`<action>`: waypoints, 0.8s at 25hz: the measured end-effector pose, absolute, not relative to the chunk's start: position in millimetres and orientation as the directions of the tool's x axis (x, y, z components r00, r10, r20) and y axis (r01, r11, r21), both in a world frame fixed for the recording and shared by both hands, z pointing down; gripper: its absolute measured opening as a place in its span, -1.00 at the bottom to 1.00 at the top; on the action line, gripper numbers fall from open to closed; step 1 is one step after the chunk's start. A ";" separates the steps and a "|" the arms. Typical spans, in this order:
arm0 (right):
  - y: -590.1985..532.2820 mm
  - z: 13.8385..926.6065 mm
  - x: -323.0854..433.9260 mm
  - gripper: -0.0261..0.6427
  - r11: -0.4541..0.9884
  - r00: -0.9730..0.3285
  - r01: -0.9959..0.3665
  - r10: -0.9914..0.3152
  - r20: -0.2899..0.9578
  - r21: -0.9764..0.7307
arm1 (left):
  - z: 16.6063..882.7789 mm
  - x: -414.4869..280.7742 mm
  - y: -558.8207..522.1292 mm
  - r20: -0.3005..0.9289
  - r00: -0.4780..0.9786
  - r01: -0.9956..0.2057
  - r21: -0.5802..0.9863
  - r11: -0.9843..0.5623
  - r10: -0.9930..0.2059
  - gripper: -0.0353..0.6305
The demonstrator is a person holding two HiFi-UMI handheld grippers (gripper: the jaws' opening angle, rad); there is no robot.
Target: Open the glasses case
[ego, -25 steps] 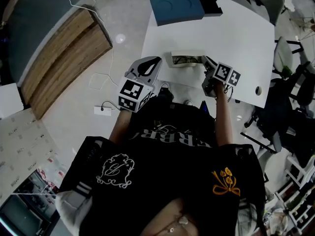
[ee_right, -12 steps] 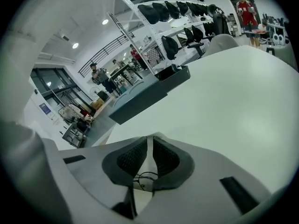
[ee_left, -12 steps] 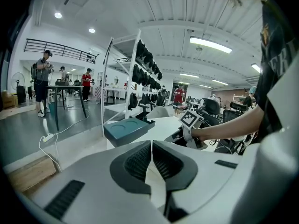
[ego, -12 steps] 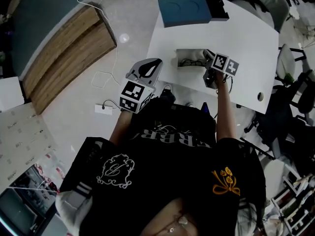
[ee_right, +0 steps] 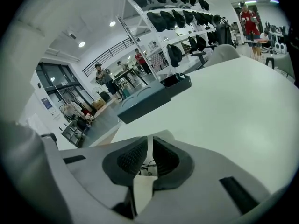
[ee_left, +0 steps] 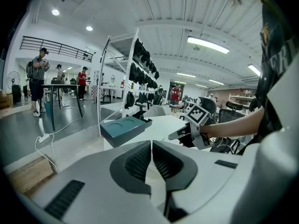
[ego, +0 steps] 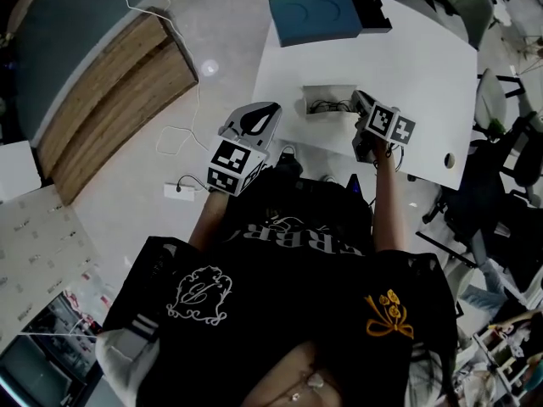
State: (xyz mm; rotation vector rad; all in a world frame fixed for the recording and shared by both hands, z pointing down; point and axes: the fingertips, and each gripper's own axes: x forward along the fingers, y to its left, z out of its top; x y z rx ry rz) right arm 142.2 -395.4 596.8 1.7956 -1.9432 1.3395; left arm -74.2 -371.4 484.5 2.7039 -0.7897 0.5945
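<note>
1. The glasses case (ego: pixel 329 93), a small white box, lies near the front edge of the white surface (ego: pixel 424 66), well short of the blue tray (ego: pixel 312 15) at the far side. Its top looks already lifted. Something dark and wiry, probably the glasses (ego: pixel 327 106), shows inside.
2. The right claw (ego: pixel 361 102) meets the case at its right end. In the right gripper view its jaws are clenched down to a narrow slit, and a thin white flap (ee_right: pixel 142 190) runs up into that slit. I judge that the claw is pinching the edge of the lid, though the view is too tight to be certain.
3. The left claw (ego: pixel 271 107) is clenched on nothing, its pads pressed together in its own view. It hangs off the near-left edge of the surface, over the floor and apart from the case.
4. The step in hand, as I read it, is swinging the lid open. It seems late in the task, since the inside is exposed.
5. The next move calls for carrying the flap back in an arc about its hinge until the lid rests open, then letting go. Nothing holds the light case down, so it may slide or tip with the pull. The left claw could come in to steady the base.
</note>
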 end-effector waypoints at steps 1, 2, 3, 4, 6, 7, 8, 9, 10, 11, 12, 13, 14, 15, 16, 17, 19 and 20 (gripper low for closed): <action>-391.7 591.1 140.2 -0.78 -0.126 -0.254 -0.869 -0.717 0.649 -0.479 | 485.2 -73.2 -371.0 0.452 0.773 -0.552 0.134 -0.823 -0.445 -0.82; -388.2 585.3 138.2 -0.78 -0.121 -0.251 -0.870 -0.726 0.640 -0.478 | 485.8 -72.0 -370.6 0.452 0.778 -0.544 0.137 -0.828 -0.437 -0.82; -384.5 579.3 136.2 -0.78 -0.116 -0.248 -0.871 -0.736 0.630 -0.478 | 486.6 -70.9 -370.0 0.452 0.783 -0.536 0.140 -0.833 -0.428 -0.82; -381.0 573.1 134.1 -0.79 -0.113 -0.244 -0.871 -0.746 0.620 -0.479 | 487.6 -69.8 -369.2 0.451 0.788 -0.528 0.143 -0.837 -0.419 -0.82; -374.0 561.0 129.9 -0.79 -0.108 -0.237 -0.869 -0.766 0.598 -0.483 | 490.8 -67.9 -367.0 0.453 0.796 -0.511 0.151 -0.846 -0.400 -0.82; -370.5 555.9 127.7 -0.80 -0.104 -0.236 -0.868 -0.775 0.587 -0.485 | 492.9 -67.0 -365.8 0.455 0.800 -0.503 0.154 -0.851 -0.391 -0.82; -366.9 552.2 125.2 -0.80 -0.096 -0.238 -0.868 -0.781 0.577 -0.488 | 495.3 -66.2 -364.6 0.458 0.803 -0.495 0.156 -0.855 -0.381 -0.82; -363.4 549.0 122.5 -0.80 -0.087 -0.243 -0.867 -0.786 0.568 -0.490 | 497.8 -65.3 -363.4 0.462 0.805 -0.487 0.157 -0.859 -0.372 -0.82; -360.4 544.3 119.9 -0.80 -0.079 -0.244 -0.868 -0.792 0.560 -0.490 | 499.9 -64.2 -362.3 0.465 0.807 -0.480 0.158 -0.863 -0.364 -0.82; -358.1 537.4 117.6 -0.80 -0.075 -0.240 -0.871 -0.798 0.552 -0.486 | 501.3 -62.6 -361.5 0.466 0.809 -0.474 0.158 -0.866 -0.358 -0.82; -356.1 529.5 115.7 -0.80 -0.073 -0.233 -0.873 -0.806 0.545 -0.482 | 501.9 -60.5 -360.9 0.465 0.811 -0.469 0.158 -0.869 -0.353 -0.82; -353.7 522.7 113.7 -0.80 -0.070 -0.230 -0.875 -0.811 0.537 -0.479 | 502.0 -58.2 -360.2 0.464 0.813 -0.465 0.157 -0.871 -0.350 -0.82; -350.8 517.9 111.4 -0.80 -0.064 -0.231 -0.876 -0.815 0.532 -0.478 | 501.6 -55.6 -359.5 0.463 0.815 -0.461 0.156 -0.873 -0.348 -0.82; -347.7 514.4 109.1 -0.80 -0.056 -0.234 -0.877 -0.817 0.527 -0.477 | 500.9 -52.9 -358.7 0.460 0.817 -0.458 0.155 -0.875 -0.347 -0.82; -344.7 511.8 106.8 -0.80 -0.047 -0.238 -0.880 -0.818 0.524 -0.473 | 500.0 -50.1 -357.9 0.457 0.819 -0.455 0.152 -0.877 -0.346 -0.82; -341.8 509.9 104.3 -0.80 -0.037 -0.243 -0.883 -0.818 0.522 -0.468 | 498.8 -47.6 -356.9 0.452 0.822 -0.453 0.150 -0.879 -0.347 -0.82; -335.0 509.4 98.0 -0.80 -0.012 -0.260 -0.887 -0.812 0.522 -0.461 | 496.7 -43.7 -352.7 0.444 0.825 -0.450 0.145 -0.881 -0.349 -0.82; -330.4 510.5 94.0 -0.80 0.003 -0.273 -0.888 -0.808 0.522 -0.461 | 495.9 -42.5 -349.1 0.443 0.826 -0.450 0.144 -0.881 -0.349 -0.82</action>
